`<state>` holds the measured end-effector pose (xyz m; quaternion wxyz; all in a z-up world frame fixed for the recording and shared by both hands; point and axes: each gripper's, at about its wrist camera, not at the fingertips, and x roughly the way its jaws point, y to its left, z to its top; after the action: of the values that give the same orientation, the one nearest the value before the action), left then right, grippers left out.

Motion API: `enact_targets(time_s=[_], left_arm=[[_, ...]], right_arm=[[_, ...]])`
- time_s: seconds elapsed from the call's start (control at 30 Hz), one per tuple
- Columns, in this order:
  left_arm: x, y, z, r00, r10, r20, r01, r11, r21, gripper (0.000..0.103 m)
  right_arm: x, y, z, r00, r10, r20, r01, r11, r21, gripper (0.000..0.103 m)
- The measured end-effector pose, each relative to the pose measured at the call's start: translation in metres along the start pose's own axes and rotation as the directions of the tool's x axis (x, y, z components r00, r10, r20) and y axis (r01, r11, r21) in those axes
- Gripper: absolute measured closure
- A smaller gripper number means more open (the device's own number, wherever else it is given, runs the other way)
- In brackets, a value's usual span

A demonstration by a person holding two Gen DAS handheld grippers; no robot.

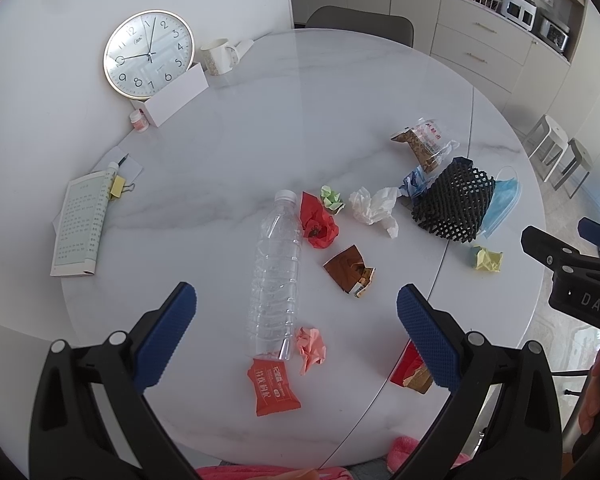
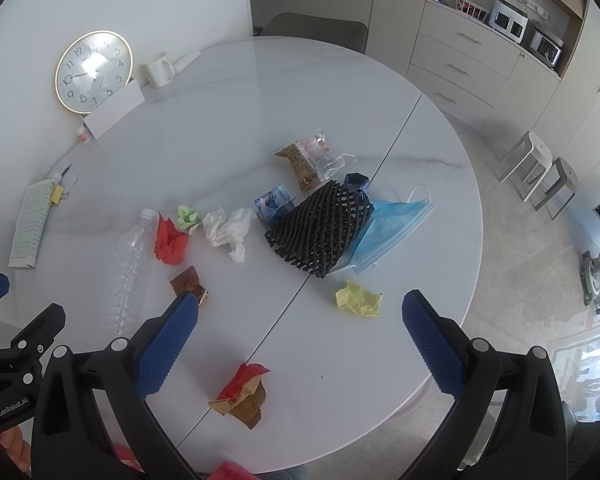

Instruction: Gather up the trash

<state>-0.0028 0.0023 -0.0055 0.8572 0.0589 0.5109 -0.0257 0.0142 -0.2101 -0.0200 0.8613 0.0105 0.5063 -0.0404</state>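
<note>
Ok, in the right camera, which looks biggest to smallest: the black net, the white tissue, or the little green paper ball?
1. Black foam mesh net, largest.
2. Crumpled white tissue.
3. Small green crumpled paper ball, smallest.
All three lie about equally far away, so the order is sure.

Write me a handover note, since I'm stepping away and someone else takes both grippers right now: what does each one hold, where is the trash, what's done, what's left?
Left gripper: open, empty, above the clear plastic bottle.
Right gripper: open, empty, above the table's near edge.
Trash is all loose on the table: bottle, orange packet, pink wad, red wrapper, brown wrapper, white tissue, black foam net lying partly over a blue mask, yellow wad, red-and-brown wrapper.
Done: apparently nothing collected. No bin in view.
Left: everything.
</note>
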Motion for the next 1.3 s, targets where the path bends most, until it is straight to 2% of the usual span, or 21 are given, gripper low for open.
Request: enact_targets(time_s=[0.6,0.83,0.97,1.17,1.3], left_arm=[[0.003,-0.002,0.001,1.000,0.000,-0.004,0.000,1.000,0.008,0.006],[0.016,0.015,-0.004,0.999,-0.041,0.004,0.041,0.999,0.015,0.006],[0.028,0.029,-0.015,0.999,-0.048,-0.004,0.048,0.999,0.020,0.006],[0.049,0.047,-0.049,0.998,-0.038,-0.055,0.041,0.997,0.062,0.006],[0.060,0.057,-0.075,0.993,-0.061,-0.101,0.066,0.997,0.048,0.006]], right_arm=[[0.004,0.000,-0.001,1.000,0.004,0.000,-0.004,1.000,0.002,0.002],[0.007,-0.007,-0.008,0.998,0.058,0.029,-0.059,0.998,0.034,0.002],[0.015,-0.013,-0.017,0.994,0.106,0.026,-0.107,0.993,0.052,0.002],[0.036,-0.014,-0.040,0.993,0.110,-0.029,-0.109,0.993,0.053,0.002],[0.052,-0.008,-0.059,0.993,0.077,-0.086,-0.078,0.997,-0.010,0.002]])
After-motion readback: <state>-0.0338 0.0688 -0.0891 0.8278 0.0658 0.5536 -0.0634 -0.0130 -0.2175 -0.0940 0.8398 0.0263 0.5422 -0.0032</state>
